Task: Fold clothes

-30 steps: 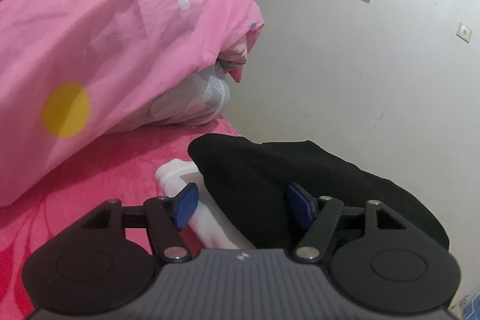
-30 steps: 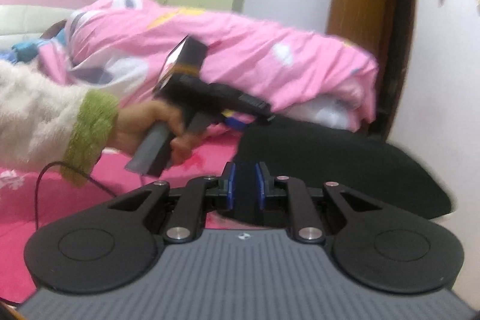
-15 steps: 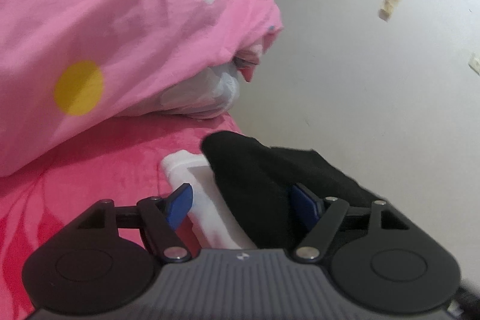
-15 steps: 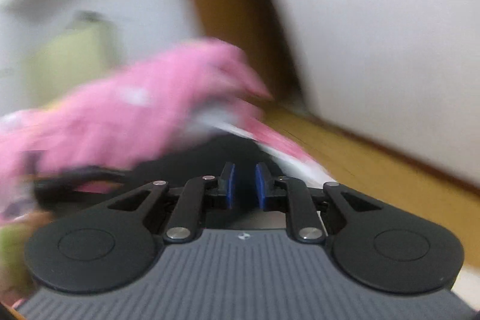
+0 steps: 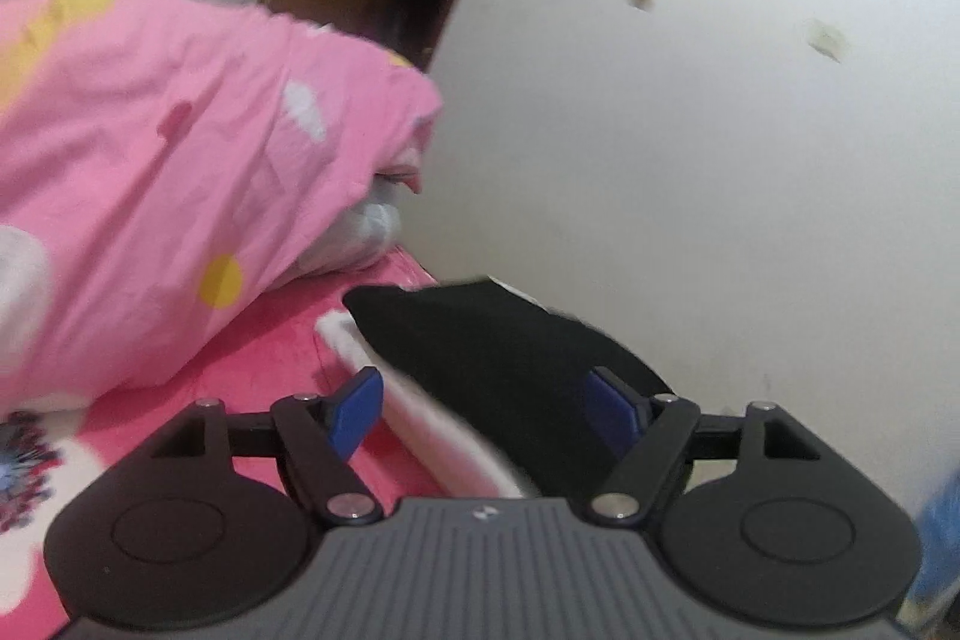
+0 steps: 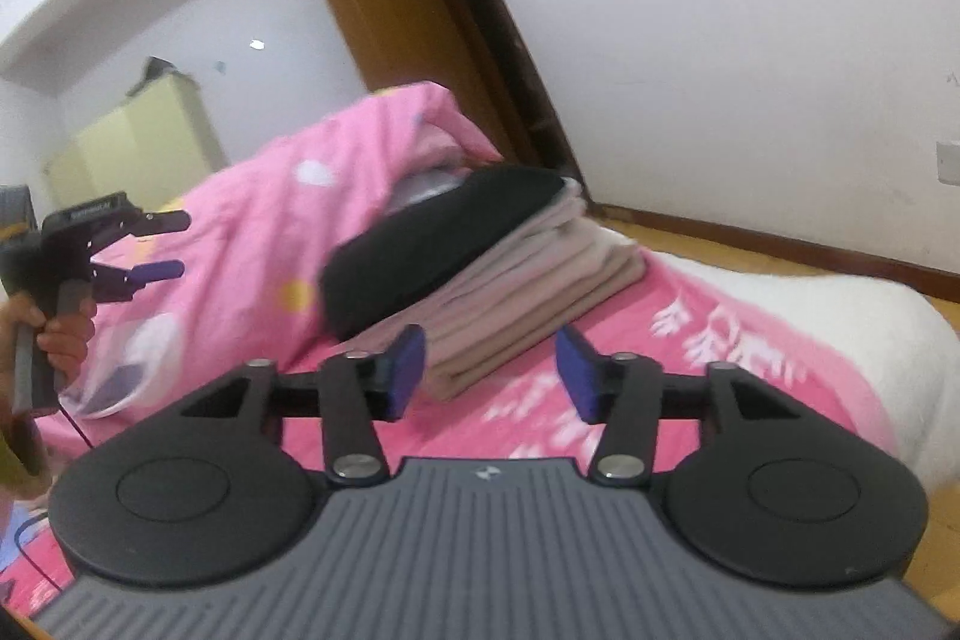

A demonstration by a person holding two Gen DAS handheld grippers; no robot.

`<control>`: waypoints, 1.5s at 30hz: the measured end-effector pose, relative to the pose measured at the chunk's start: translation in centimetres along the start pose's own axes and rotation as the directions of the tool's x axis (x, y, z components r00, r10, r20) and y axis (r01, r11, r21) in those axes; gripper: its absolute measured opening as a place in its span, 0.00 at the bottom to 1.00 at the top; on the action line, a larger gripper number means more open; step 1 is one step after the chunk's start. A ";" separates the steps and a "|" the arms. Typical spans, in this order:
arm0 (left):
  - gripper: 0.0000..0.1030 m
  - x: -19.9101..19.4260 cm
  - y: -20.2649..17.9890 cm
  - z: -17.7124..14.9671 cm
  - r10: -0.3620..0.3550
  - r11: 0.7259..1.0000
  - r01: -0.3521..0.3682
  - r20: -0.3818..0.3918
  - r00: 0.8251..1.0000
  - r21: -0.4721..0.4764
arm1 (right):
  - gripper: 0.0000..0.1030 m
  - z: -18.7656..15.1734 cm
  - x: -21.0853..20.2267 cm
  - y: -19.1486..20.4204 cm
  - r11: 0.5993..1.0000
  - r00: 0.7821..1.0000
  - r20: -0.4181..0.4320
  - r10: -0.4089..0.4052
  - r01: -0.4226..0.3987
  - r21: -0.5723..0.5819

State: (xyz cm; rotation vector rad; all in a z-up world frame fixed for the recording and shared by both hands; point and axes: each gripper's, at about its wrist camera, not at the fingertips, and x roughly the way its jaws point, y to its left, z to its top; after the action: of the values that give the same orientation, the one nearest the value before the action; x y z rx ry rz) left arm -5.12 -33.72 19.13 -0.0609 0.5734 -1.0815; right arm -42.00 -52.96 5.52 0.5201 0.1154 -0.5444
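A folded black garment (image 6: 432,232) lies on top of a stack of folded beige clothes (image 6: 528,292) on the pink bed. My right gripper (image 6: 492,376) hovers in front of the stack, its jaws opening with nothing pressed between them. My left gripper (image 6: 177,245), held by a hand (image 6: 60,334), hangs in the air left of the stack, its jaws opening and empty. In the left wrist view the left gripper (image 5: 485,411) looks down on the black garment (image 5: 498,340) and the pale stack edge (image 5: 420,418) from a little way off.
A bunched pink duvet (image 6: 270,220) with yellow and white spots fills the bed behind the stack. The pink printed sheet (image 6: 600,400) ends in a white fluffy edge (image 6: 810,310) on the right. A wooden door (image 6: 408,40), white wall and yellow-green wardrobe (image 6: 132,142) stand beyond.
My right gripper was shut on the black garment; its jaws now stand apart and it has pulled back from the stack. My left gripper rose and drew away, jaws wider.
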 end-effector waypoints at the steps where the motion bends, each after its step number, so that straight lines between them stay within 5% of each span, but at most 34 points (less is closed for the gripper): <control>1: 0.80 -1.9 -1.1 -0.9 -0.007 1.000 0.007 -0.013 1.000 0.012 | 0.52 -0.5 -1.3 0.9 1.000 1.000 0.007 0.007 -0.007 0.001; 7: 0.87 -10.8 -5.3 -6.7 -0.058 0.998 0.058 0.008 0.998 0.032 | 0.62 -2.5 -5.6 5.6 0.999 0.998 -0.039 0.044 -0.045 -0.024; 16: 1.00 -18.7 -7.2 -11.9 0.024 0.999 -0.027 0.078 0.997 0.042 | 0.93 -2.4 -11.2 13.6 0.980 0.999 -0.043 0.031 -0.038 -0.193; 24: 1.00 -22.6 -6.3 -14.4 0.160 0.985 -0.163 0.050 0.986 0.058 | 0.99 -3.0 -11.1 18.9 0.965 0.991 -0.134 -0.011 -0.024 -0.261; 36: 1.00 -23.3 -6.1 -16.4 0.233 0.970 -0.233 0.007 0.972 0.065 | 0.99 -5.0 -12.1 22.7 0.947 0.973 -0.059 -0.223 0.203 -0.247; 45: 1.00 -22.6 -7.1 -16.8 0.333 0.937 -0.333 0.016 0.943 0.107 | 0.99 -4.9 -13.6 24.3 0.868 0.932 0.039 -0.359 0.349 -0.353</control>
State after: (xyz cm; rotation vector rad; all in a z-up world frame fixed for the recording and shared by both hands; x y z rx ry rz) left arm -26.50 -14.22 16.40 0.1293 0.5046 -0.7796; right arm -40.80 -26.43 15.24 0.1483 0.3356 -0.8569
